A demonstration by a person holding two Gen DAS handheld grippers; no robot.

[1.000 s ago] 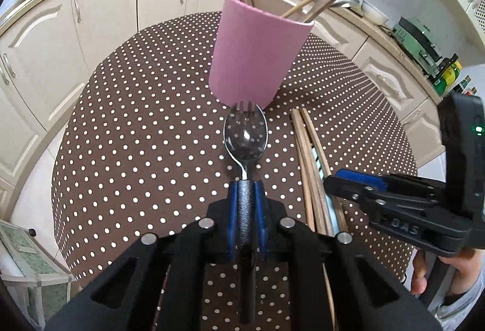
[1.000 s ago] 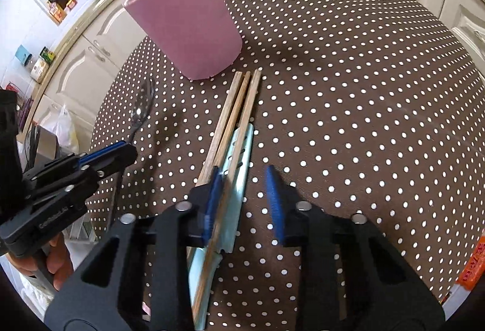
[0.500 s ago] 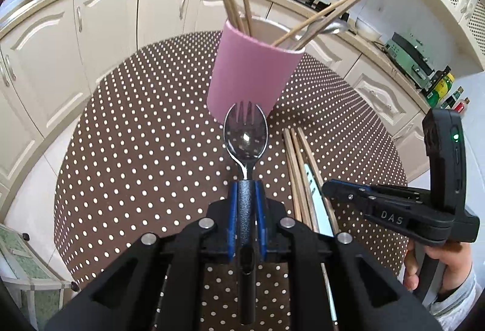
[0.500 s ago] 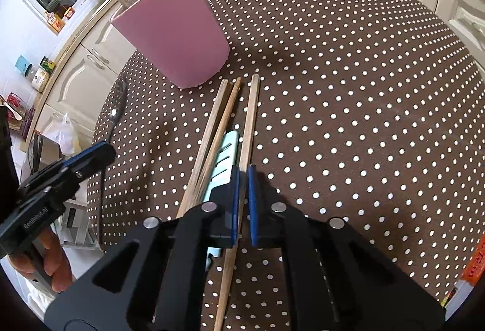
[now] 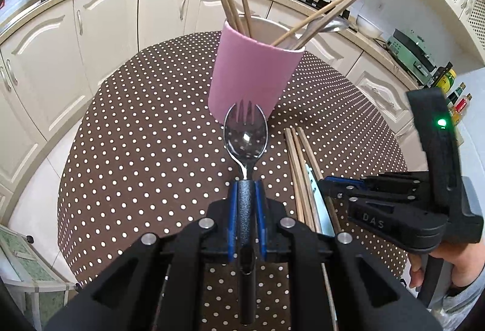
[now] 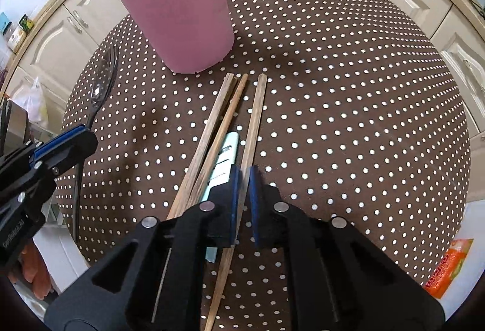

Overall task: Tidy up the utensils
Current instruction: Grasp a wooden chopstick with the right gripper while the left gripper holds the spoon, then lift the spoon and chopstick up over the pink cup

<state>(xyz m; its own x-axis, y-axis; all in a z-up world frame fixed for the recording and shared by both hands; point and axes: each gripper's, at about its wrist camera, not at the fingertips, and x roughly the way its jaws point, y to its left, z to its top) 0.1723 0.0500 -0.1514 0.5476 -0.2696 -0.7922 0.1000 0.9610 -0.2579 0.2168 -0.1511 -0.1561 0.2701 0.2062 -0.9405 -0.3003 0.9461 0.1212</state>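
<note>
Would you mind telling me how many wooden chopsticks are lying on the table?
3. The left chopstick and middle chopstick lie touching, left of the pale-blue utensil; the right chopstick lies on its other side, apart. Another could hide beneath them.

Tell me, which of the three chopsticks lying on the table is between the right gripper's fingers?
The rightmost chopstick, which lies apart from the other two. It runs between the right gripper pads; the pair lies left of them, beside the pale blue utensil.

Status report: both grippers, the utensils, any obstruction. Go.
Left gripper shut on spork. Right gripper opening, chopstick between pads. Pink cup ahead, path clear.
</note>
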